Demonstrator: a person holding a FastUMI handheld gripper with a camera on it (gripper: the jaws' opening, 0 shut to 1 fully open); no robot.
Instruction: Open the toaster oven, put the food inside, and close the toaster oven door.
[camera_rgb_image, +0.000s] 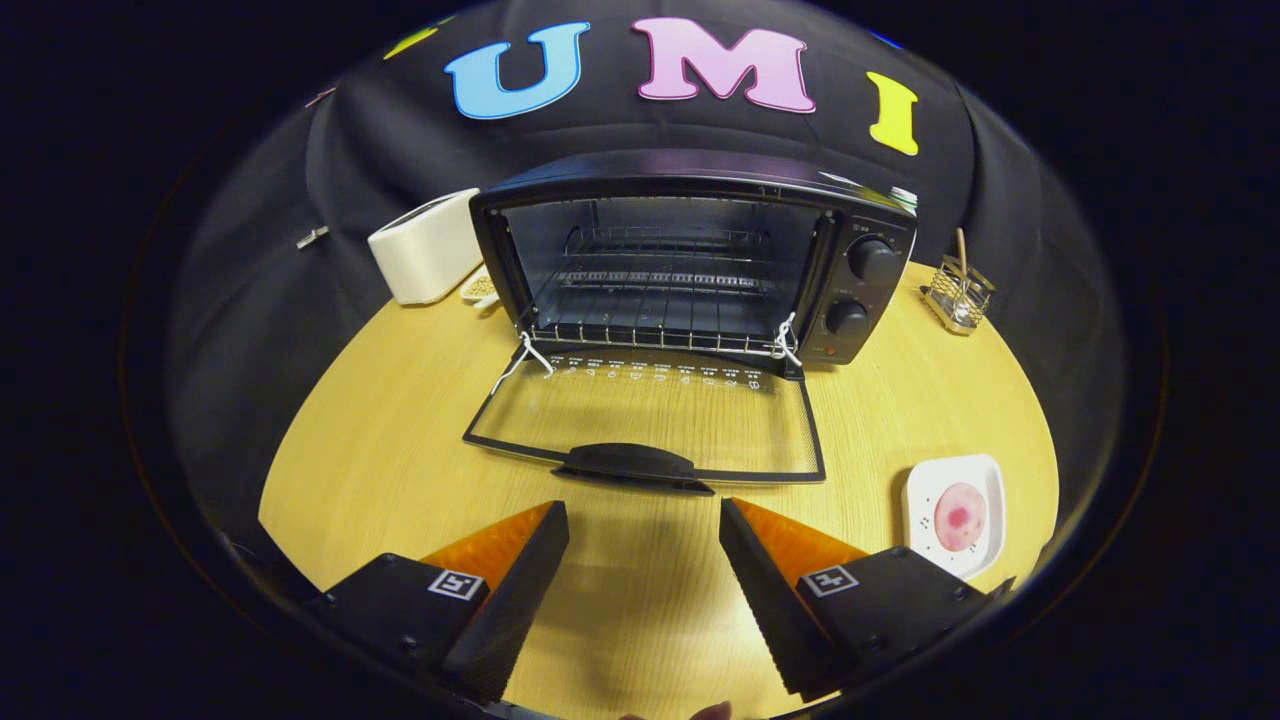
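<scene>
Toaster oven (690, 260) is set mid-table w/ door (650, 415) dropped flat in front; plate (985, 480) w/ food (960, 516) lies front-right; toaster (425, 247) behind-left

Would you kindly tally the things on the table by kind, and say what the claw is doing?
Ovens: 1, door open flat
Toasters: 1
Plates with food: 1
Wire holders: 1
Total: 4
The claw is open and holds nothing, just short of the door handle.

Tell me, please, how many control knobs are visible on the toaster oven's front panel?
2: the upper knob and the lower knob directly beneath it, on the toaster oven panel right of the open door.
</scene>
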